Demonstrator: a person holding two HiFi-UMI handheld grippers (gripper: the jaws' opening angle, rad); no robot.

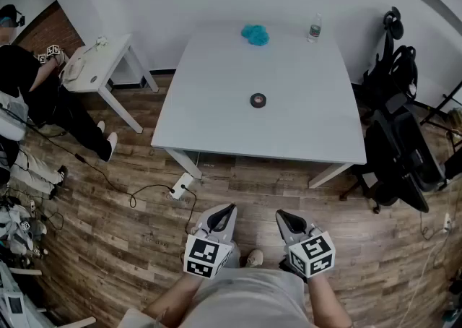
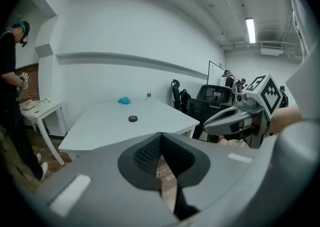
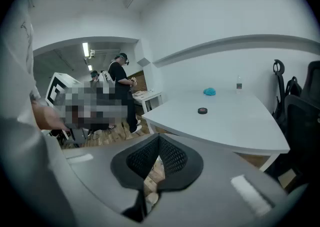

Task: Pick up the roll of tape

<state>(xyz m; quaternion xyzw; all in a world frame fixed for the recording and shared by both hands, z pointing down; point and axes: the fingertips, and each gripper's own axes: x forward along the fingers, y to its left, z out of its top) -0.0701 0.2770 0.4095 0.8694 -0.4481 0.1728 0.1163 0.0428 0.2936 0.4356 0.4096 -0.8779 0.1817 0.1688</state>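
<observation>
Too small or cut off
The roll of tape point(image 1: 258, 100) and bottle point(image 1: 314, 29) are too small for detail; the blue lump point(image 1: 255, 35) is unidentifiable; a person point(image 1: 32, 84) is cropped by the left edge.

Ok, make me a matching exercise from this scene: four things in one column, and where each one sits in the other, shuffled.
Things
1. roll of tape
2. blue cloth
3. water bottle
4. black chair

Places
A. far right corner of the white table
B. on the floor, right of the table
C. middle of the table
D. far edge of the table, left of the bottle

Pairs: 1-C, 2-D, 3-A, 4-B
</observation>
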